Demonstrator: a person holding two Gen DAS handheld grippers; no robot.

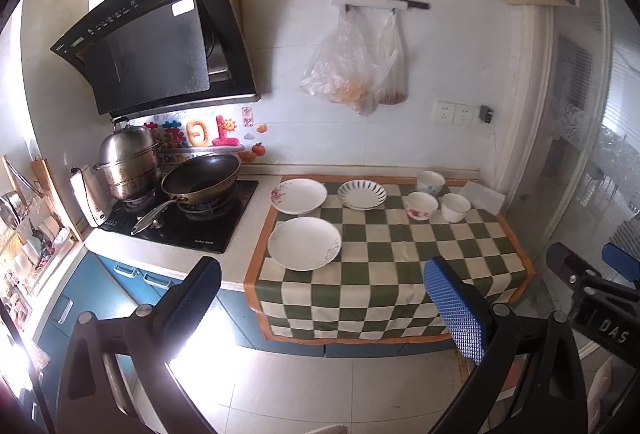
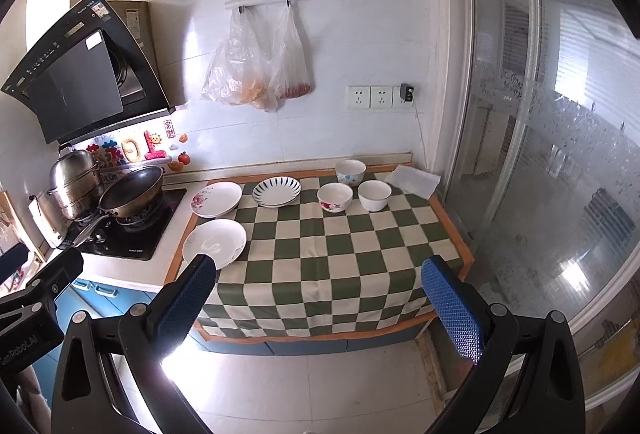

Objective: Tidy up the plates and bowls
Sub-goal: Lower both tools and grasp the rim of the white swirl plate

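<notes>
You're holding both grippers back off the counter (image 1: pixel 248 234), jaws wide, gripping nothing.
Left wrist: left gripper (image 1: pixel 320 298) is hovering before the checked cloth (image 1: pixel 384 254); three plates (image 1: pixel 304 243) sitting left, three bowls (image 1: pixel 420 205) back right. Right wrist: right gripper (image 2: pixel 316 294) is facing the same spread, wok (image 2: pixel 132 192) on the stove.

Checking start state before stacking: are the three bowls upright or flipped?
Upright. All three bowls on the checkered cloth show open rims and white insides facing up; they look empty.
</notes>
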